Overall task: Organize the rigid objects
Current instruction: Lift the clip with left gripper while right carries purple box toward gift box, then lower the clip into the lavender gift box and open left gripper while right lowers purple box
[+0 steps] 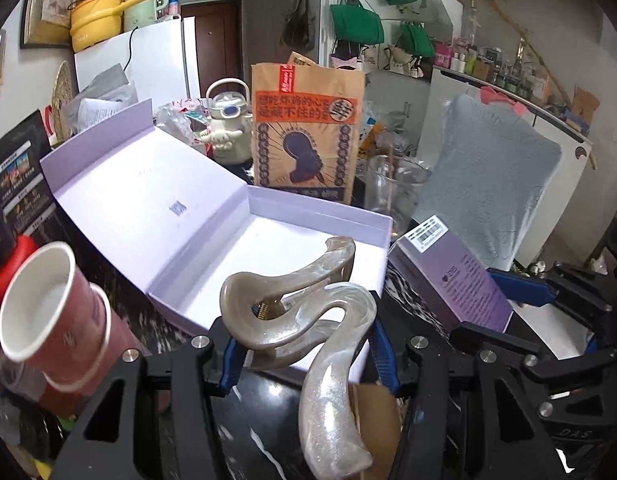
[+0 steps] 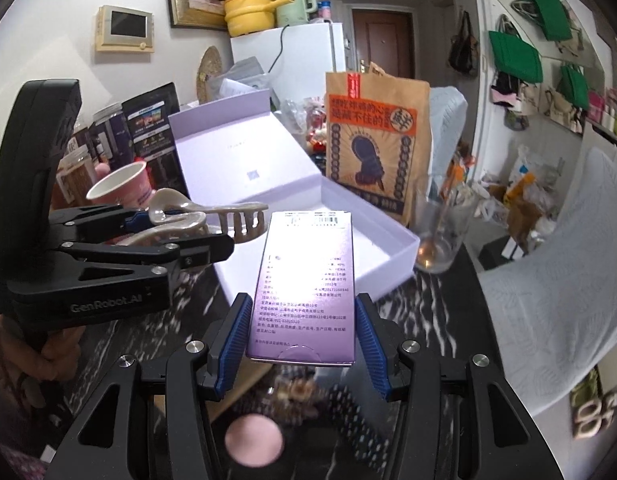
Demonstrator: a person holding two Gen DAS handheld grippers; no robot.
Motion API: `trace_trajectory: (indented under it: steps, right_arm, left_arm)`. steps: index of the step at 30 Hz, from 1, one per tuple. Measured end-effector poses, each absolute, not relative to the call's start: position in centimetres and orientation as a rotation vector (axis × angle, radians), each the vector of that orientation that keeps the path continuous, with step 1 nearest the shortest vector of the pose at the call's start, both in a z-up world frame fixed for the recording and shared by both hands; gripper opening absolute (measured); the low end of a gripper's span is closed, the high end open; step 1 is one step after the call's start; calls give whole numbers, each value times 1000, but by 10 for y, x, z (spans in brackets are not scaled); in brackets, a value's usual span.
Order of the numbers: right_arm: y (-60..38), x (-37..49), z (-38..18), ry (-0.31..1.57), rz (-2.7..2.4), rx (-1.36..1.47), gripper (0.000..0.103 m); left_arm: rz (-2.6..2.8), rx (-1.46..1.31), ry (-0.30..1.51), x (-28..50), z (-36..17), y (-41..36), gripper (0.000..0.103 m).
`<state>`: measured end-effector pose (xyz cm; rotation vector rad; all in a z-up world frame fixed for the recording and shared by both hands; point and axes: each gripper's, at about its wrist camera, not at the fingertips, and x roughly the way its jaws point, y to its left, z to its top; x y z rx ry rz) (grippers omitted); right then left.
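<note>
Left wrist view: left hand-held gripper clamps pearly hair claw, glossy, slippery, light; right hand-held gripper pinches purple carton at flat sides, light, crushable.

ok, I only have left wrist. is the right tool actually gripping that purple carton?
Observer: Yes. The right tool has both blue pads on the near end of the purple printed cardboard carton, held off the table.
Operator: Clip teeth?
Observer: The pearly beige plastic claw clip has its teeth pointing down, seen against the open lilac cardboard box.
Operator: Glass empty?
Observer: No. The clear drinking glass holds a thin stick and amber dregs.
</note>
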<state>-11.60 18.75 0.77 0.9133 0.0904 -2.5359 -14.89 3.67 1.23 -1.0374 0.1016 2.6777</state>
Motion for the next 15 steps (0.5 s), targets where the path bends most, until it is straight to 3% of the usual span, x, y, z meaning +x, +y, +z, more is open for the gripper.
trace_trajectory:
  steps: [15]
  right_arm:
    - [168, -174, 29, 186, -2510, 837, 51]
  left_arm:
    - [2785, -1024, 153, -206, 32, 30, 53]
